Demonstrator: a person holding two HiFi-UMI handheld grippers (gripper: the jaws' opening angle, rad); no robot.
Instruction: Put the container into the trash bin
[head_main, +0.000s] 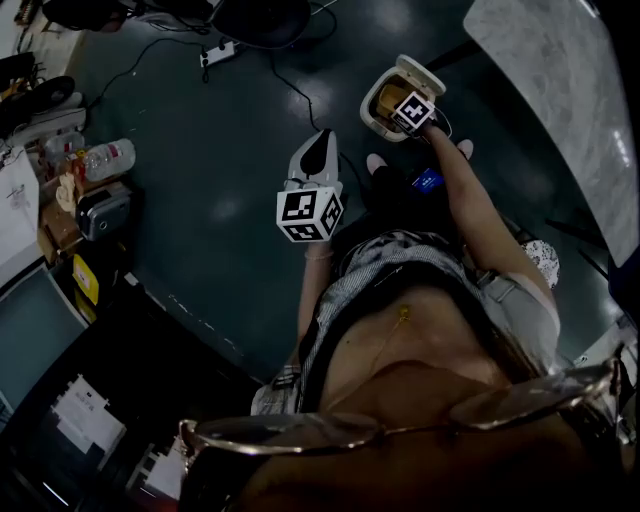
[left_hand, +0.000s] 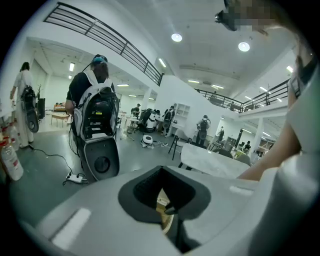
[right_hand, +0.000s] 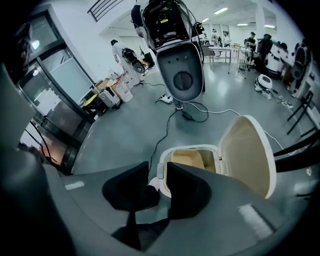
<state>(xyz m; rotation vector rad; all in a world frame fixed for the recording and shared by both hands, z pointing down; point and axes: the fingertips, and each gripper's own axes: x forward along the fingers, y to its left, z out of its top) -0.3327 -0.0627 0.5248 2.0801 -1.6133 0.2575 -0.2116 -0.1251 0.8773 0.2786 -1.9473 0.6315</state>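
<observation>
- The right tool (right_hand: 162, 176) is held just above the near rim of the trash bin (right_hand: 196, 147). Its jaws stand apart, and only the bin's pale front wall and rim show through the gap. Nothing is gripped.
- The only candidate for the container (right_hand: 187, 159) is a tan, box-like shape lying inside the bin's mouth, on the side away from the lid (right_hand: 247, 155). I judge it to be the task's thing, already inside. Its outline is soft, so its long axis cannot be made out.
- The lid stands raised and open on the side of the bin opposite the left tool.
- Governing relation: the container lies ahead of and below the right tool's tips, within the bin's walls, with nothing between them. The right tool is by far the nearer of the two.
- The left tool (head_main: 318, 152) is well apart from the bin, on the person's side of it, over bare floor (head_main: 230, 160). Its tips are drawn together. A slit behind them shows a sliver of cream that I cannot identify. Nothing projects past the tips, so I judge it empty.
- Assessment: the deposit looks made. The next move would probably lift the right tool up and back from the bin. The risk is a knock against the raised lid just beside it.
</observation>
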